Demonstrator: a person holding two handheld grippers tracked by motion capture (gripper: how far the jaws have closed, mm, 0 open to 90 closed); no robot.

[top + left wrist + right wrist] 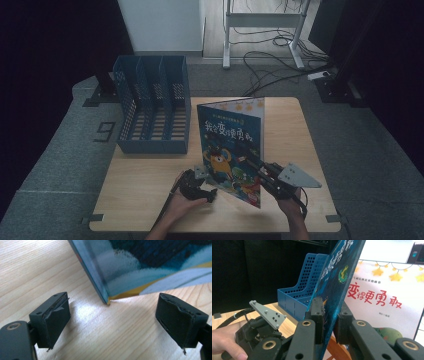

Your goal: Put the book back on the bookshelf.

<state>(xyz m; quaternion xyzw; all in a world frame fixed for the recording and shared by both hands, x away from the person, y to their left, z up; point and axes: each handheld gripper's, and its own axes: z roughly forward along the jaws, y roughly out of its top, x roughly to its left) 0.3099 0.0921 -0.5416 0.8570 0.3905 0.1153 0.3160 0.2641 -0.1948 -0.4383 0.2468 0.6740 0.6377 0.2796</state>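
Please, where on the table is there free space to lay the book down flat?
Bare wood lies right of the book, up to the table edge, and in front of the blue file rack at the left. It is crowded near the front edge, by the left hand-held gripper and right hand-held gripper.

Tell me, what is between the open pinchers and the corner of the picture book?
Only bare wooden table. In the left gripper view, the left gripper is open, and the picture book corner rests on the wood just beyond its jaws.

A light wooden table (145, 185) carries a blue file rack (152, 105).
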